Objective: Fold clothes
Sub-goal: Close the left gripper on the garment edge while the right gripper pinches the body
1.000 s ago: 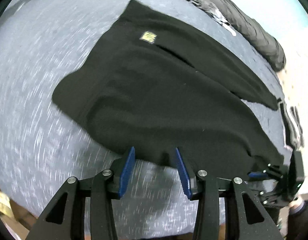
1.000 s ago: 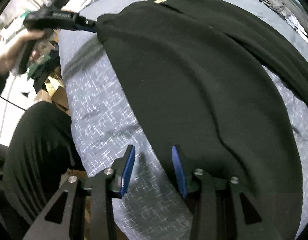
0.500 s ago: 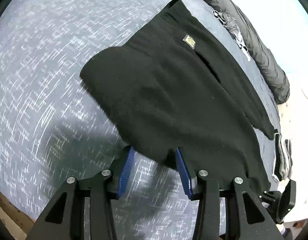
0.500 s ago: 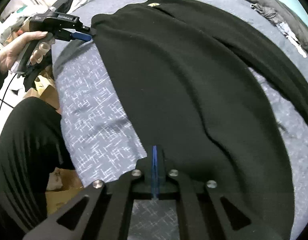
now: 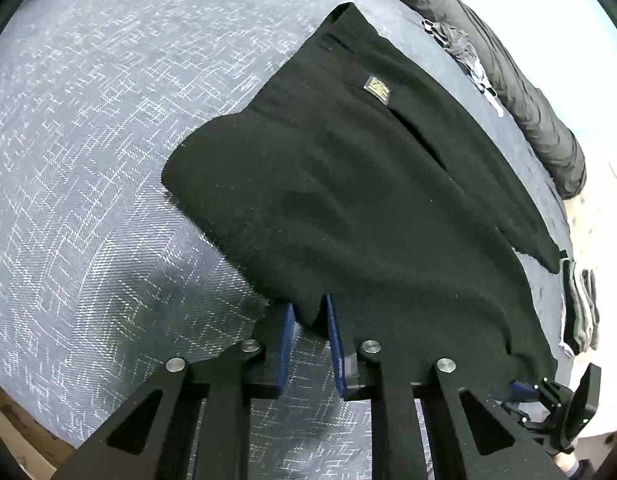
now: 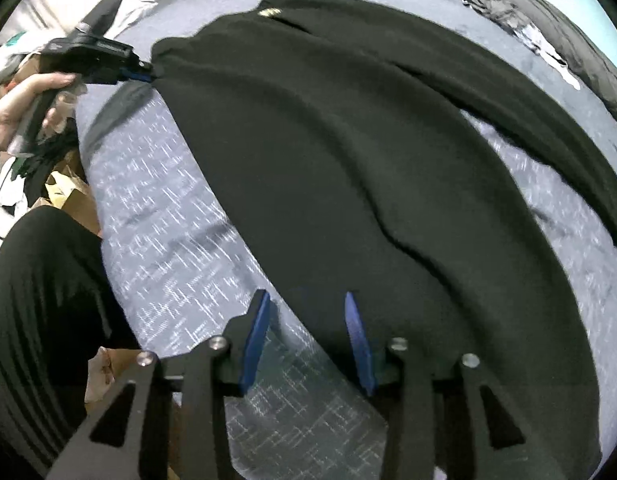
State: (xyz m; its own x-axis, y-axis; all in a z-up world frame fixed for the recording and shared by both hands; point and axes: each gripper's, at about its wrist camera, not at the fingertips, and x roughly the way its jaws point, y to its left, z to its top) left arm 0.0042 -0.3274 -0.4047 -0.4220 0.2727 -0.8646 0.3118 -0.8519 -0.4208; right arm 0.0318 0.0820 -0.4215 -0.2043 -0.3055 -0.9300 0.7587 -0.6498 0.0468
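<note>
Trousers (image 5: 368, 200), black fleece with a small gold label (image 5: 376, 89), lie spread on the grey patterned bedcover (image 5: 88, 160), waistband at the far end. Left gripper (image 5: 311, 322) at the near edge of the fabric, jaws closing, a fold of the hem between the 2 blue pads and pinched. Right gripper (image 6: 306, 334) over the other near edge, jaws opening, pads apart and not pressing, cloth and bedcover between them. In the right wrist view a hand (image 6: 12, 108) holds the left gripper at the trousers' corner. Dark padded jacket (image 5: 508, 72) along the far side; folded grey item (image 5: 580, 308) at right.
</note>
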